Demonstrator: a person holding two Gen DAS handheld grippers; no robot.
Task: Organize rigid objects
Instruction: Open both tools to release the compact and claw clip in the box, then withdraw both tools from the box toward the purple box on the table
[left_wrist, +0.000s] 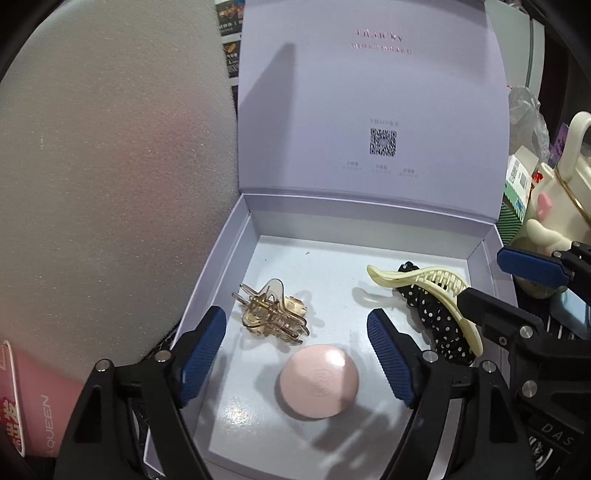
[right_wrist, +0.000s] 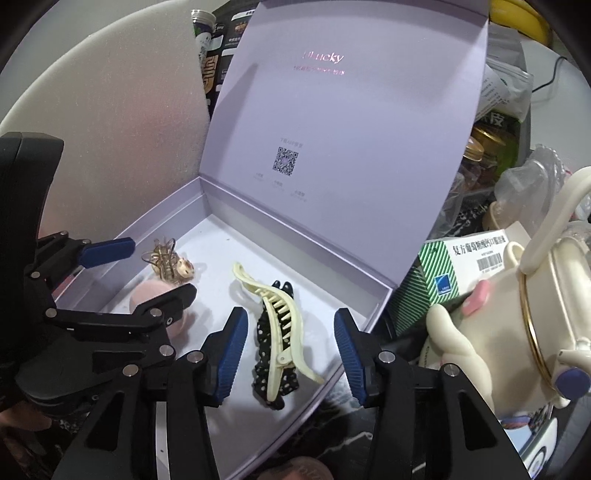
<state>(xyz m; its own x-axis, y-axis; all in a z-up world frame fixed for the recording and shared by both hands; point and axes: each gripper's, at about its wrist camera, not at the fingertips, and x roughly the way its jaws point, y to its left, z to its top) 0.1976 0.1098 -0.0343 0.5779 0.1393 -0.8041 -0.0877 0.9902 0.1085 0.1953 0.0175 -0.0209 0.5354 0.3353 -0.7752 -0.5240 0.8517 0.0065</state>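
Left wrist view: I see my left tool (left_wrist: 295, 354) with its fingers spread, nothing clamped between them, hanging over the near part of the open lilac box (left_wrist: 218, 266). On the box floor between the blue pads lies a round pink compact (left_wrist: 319, 382). Just behind it rests a translucent amber claw clip (left_wrist: 271, 314). On the right side of the box sits a cream banana clip (left_wrist: 428, 295) on top of a black polka-dot scrunchie (left_wrist: 436, 321). The box lid (left_wrist: 369, 92) stands upright behind.

Right wrist view: my right tool (right_wrist: 291, 350) has its fingers apart, straddling the cream banana clip and scrunchie without pressing them; both lie on the box floor. The left tool shows at the left edge, over the pink compact. Beside the box stand a green-striped carton (right_wrist: 439, 273) and a cream kettle (right_wrist: 524, 295).
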